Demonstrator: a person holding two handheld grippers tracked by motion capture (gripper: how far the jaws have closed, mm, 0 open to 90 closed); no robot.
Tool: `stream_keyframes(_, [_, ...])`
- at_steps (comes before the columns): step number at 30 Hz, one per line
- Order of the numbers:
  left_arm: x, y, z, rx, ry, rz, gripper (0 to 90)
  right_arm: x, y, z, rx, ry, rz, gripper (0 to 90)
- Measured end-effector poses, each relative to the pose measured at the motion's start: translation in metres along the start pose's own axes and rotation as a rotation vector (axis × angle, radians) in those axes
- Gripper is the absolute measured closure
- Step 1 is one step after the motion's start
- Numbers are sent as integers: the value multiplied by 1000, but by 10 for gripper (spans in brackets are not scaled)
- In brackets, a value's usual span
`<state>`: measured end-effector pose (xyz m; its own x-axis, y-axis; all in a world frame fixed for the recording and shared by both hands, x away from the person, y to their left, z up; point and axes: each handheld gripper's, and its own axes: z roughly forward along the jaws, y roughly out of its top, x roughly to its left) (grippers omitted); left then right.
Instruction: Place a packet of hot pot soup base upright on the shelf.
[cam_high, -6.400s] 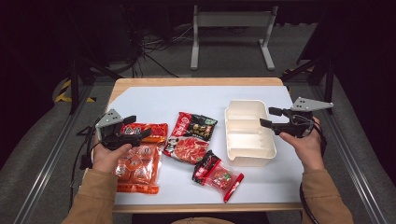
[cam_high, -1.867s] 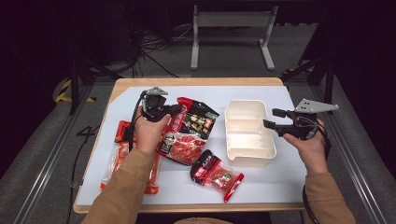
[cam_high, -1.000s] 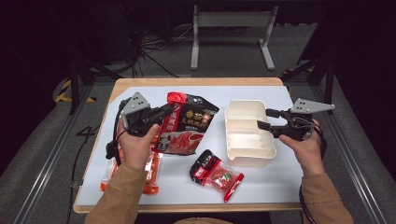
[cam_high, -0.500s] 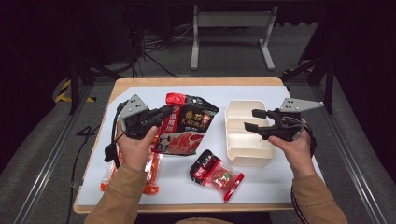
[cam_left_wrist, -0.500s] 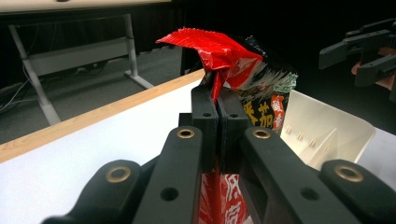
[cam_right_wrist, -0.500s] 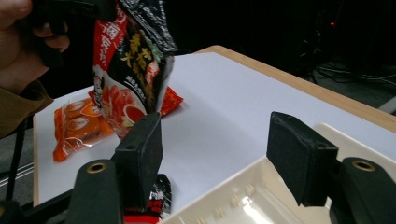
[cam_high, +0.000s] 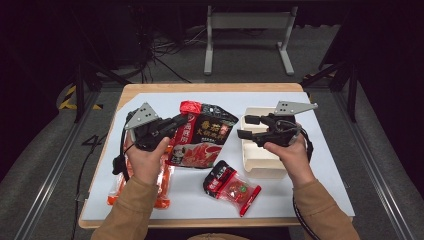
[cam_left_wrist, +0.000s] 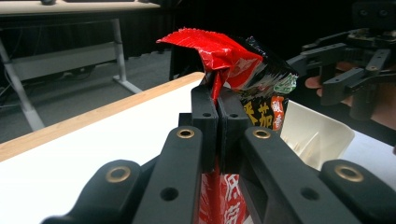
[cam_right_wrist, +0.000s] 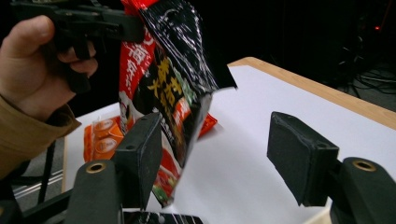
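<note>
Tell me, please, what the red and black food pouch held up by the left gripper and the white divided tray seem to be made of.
Red and black food pouch: probably thin glossy plastic film; it crinkles and reflects light. White divided tray: apparently matte moulded foam or pulp; which one cannot be told.

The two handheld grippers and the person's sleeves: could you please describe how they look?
Both the left gripper and the right gripper are matte black, each with two blocky jaws, brass-coloured pivot pins and a grey three-cornered plate on top. A black cable trails from each. The sleeves are tan.
</note>
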<state>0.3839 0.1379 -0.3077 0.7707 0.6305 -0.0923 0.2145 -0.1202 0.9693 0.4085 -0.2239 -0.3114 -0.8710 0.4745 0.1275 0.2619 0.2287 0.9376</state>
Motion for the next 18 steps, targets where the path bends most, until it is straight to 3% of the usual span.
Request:
stream_keyframes(11, [-7, 0, 2, -7, -28, 8, 881, 4, 2, 22, 19, 17, 0, 350])
stream_keyframes(18, [-10, 0, 4, -13, -46, 5, 881, 7, 2, 35, 17, 69, 19, 438])
